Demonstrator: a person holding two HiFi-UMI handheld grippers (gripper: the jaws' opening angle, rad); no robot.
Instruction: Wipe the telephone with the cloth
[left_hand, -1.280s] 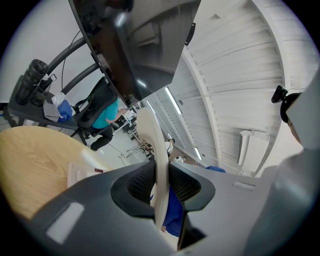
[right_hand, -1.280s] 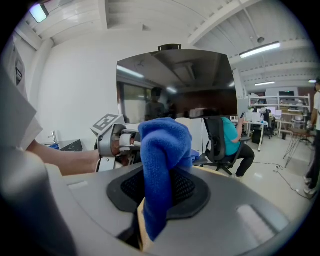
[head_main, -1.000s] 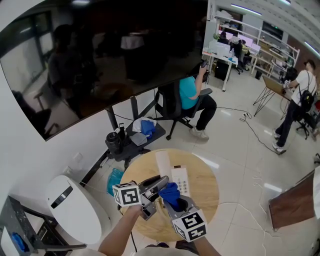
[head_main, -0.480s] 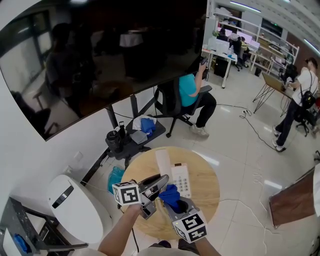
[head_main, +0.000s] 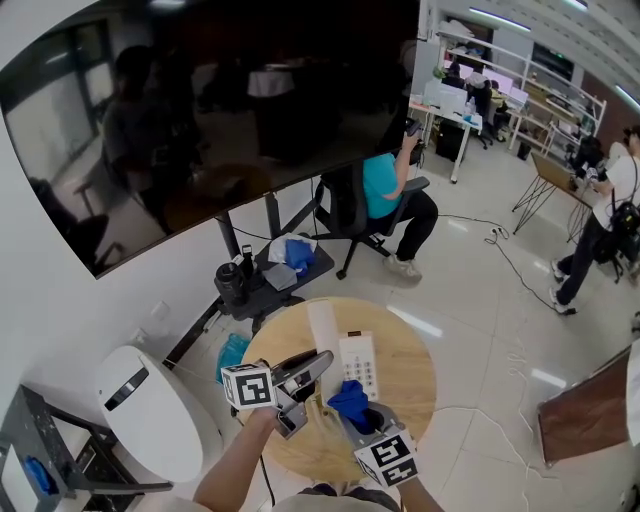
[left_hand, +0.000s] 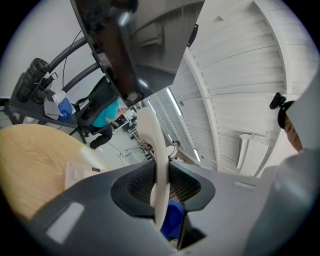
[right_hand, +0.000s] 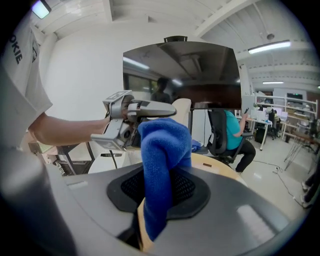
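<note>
The telephone's keypad base (head_main: 360, 364) lies flat near the middle of the round table (head_main: 418, 350), its long side running toward the far edge. The cream handset (head_main: 322, 324) is off the base. My left gripper (head_main: 318, 362) has it pinched edge-on between part-closed jaws and holds it level over the far-left part of the table, I judge so that its faces are free for wiping. My right gripper (head_main: 360, 418) is clamped on the blue cloth (head_main: 349, 396), with a bunched fold standing out past the jaws as a pad. That pad hangs at the base's near end, close to the handset's gripped end, and I cannot tell whether it touches either. Beyond the table's far edge are a dark screen (head_main: 220, 110) and a seated person (head_main: 385, 195).
</note>
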